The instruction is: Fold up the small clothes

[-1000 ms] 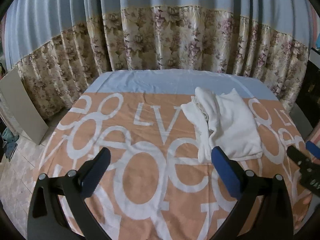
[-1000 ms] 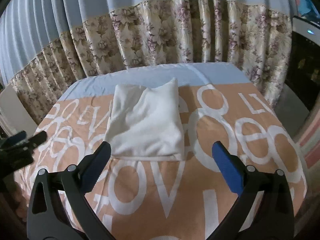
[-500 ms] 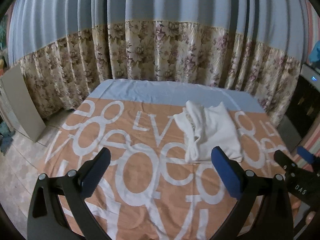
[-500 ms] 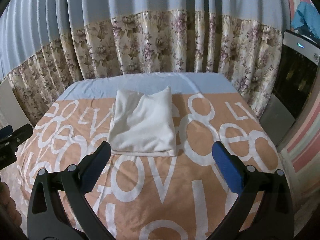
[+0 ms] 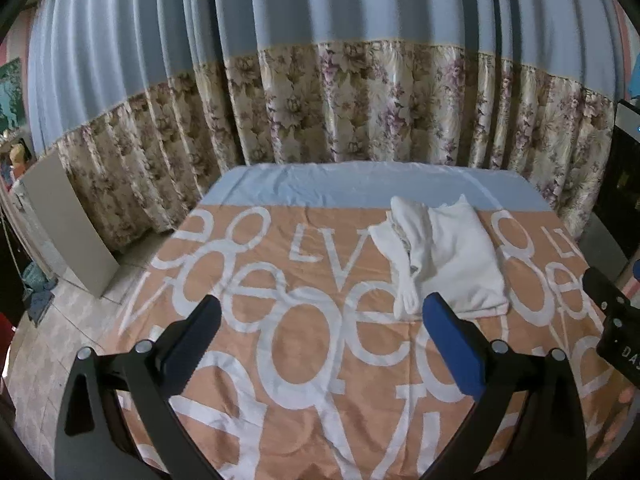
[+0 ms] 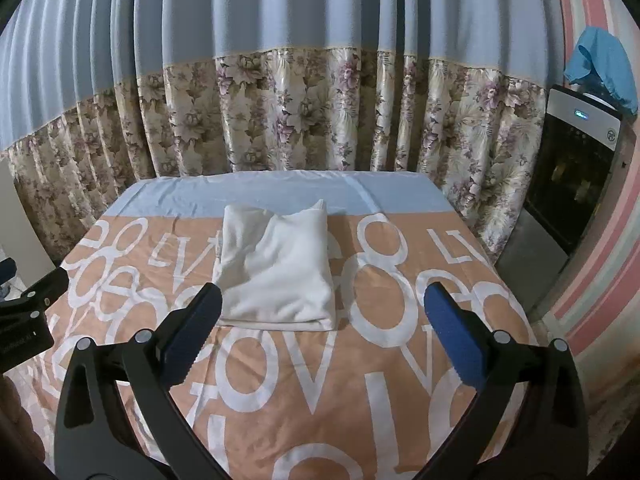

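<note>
A white garment (image 5: 448, 256) lies folded into a compact bundle on the orange cloth with white letters (image 5: 304, 344), right of centre in the left wrist view. In the right wrist view the garment (image 6: 280, 276) lies straight ahead at centre. My left gripper (image 5: 320, 320) is open and empty, held back above the cloth, left of the garment. My right gripper (image 6: 322, 308) is open and empty, held back in front of the garment. Neither touches it. The right gripper's body shows at the right edge of the left wrist view (image 5: 616, 320).
The cloth covers a table with a pale blue strip (image 6: 280, 192) at the far end. A blue and floral curtain (image 6: 300, 112) hangs behind. A dark appliance (image 6: 568, 184) stands at right. A beige board (image 5: 68, 228) leans at left on the tiled floor.
Both grippers have pulled back and up from the folded garment, which looks smaller and farther now. The garment has not moved.
</note>
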Tool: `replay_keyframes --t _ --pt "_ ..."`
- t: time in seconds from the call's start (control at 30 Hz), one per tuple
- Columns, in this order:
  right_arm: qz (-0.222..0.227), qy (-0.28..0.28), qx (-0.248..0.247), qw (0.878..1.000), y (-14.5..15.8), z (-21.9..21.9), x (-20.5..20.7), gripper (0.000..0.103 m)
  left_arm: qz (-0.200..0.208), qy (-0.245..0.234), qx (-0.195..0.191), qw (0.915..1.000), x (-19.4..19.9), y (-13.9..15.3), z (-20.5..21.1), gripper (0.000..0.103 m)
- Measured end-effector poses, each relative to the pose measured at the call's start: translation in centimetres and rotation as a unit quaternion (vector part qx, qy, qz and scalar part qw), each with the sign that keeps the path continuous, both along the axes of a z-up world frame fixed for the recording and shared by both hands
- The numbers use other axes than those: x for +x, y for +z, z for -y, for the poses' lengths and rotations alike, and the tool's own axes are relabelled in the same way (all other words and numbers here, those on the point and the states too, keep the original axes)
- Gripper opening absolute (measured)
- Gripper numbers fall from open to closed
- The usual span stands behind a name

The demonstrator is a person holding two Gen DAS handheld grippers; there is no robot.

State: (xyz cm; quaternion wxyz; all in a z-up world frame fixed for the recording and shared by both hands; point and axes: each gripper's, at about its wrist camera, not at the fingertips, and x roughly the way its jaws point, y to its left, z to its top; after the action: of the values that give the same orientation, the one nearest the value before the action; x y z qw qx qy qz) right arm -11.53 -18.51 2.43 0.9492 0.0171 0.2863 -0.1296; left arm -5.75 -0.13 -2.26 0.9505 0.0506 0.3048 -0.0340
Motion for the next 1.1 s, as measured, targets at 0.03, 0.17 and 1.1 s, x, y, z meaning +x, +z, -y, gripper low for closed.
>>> replay_keyframes --t 0.03,0.17,1.1 --pt "-0.002 -0.001 -0.001 1.000 -0.1 0.0 0.1 0.100 -0.002 0.000 -0.001 1.0000 0.1 -0.1 0.0 0.101" --pt "-0.006 0.000 -0.001 1.000 -0.2 0.0 0.5 0.100 -0.003 0.003 0.003 1.0000 0.2 -0.3 0.1 0.101" --pt "-0.013 -0.016 0.002 1.000 -1.2 0.9 2.1 0.100 -0.006 -0.010 0.000 0.9999 1.8 -0.6 0.2 0.101"
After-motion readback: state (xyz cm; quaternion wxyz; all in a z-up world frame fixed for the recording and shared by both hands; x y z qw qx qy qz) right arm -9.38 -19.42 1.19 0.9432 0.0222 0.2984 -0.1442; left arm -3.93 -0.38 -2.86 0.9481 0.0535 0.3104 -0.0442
